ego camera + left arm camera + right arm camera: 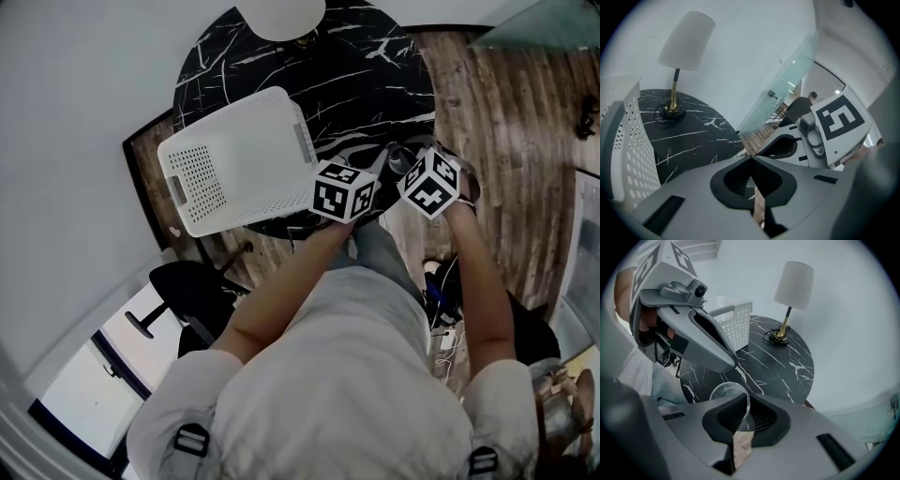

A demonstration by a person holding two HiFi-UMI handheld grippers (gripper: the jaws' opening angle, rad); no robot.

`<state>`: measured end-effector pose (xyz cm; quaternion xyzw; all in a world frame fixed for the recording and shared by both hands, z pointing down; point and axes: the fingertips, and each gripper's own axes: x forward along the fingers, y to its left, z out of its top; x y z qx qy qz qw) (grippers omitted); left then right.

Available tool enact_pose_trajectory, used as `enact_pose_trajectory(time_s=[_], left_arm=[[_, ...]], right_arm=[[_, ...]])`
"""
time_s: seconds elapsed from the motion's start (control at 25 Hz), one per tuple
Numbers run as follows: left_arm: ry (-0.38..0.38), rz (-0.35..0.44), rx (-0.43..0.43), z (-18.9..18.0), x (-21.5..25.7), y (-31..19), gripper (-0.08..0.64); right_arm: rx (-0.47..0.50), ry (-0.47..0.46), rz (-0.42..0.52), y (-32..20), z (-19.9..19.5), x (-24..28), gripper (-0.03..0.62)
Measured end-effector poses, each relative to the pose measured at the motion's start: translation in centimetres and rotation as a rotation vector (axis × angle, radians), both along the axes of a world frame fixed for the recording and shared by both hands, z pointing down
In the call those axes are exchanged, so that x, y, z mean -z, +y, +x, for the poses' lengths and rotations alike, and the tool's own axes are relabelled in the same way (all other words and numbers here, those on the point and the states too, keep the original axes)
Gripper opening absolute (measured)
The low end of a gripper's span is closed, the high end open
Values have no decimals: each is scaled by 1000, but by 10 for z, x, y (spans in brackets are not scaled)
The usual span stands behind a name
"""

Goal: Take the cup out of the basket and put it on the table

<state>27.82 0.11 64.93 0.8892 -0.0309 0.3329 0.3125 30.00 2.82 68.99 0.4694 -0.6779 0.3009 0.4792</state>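
Note:
A clear cup (723,391) hangs just over the near edge of the black marble table (778,366), its thin wall pinched between the jaws of my right gripper (740,416), which is shut on it. In the head view the cup (399,161) shows in front of the right marker cube (431,183). The white perforated basket (234,169) sits on the table's left side, apart from the cup. My left gripper (751,161) is shut with nothing in it, held right beside the right gripper (825,136) and next to the basket (623,140).
A lamp with a white shade (793,280) and brass base (780,335) stands at the table's far side. Wood floor (506,122) lies to the right. A dark chair (192,291) stands below the basket, by the white wall (66,84).

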Motion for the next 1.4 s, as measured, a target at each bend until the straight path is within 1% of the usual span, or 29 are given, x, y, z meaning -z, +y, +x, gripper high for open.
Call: enact_pose_trajectory(time_s=[0.28, 0.64, 1.24, 1.4], left_arm=[[-30, -18, 12, 2, -17, 0, 5], [-47, -49, 31, 2, -31, -4, 5], [-43, -59, 43, 3, -35, -7, 5], [-25, -68, 46, 4, -29, -6, 5]], right_arm=[[8, -4, -23, 0, 1, -18, 26], [22, -10, -44, 0, 0, -33, 26], [29, -7, -35, -6, 0, -39, 26], [21, -13, -42, -5, -1, -41, 28]])
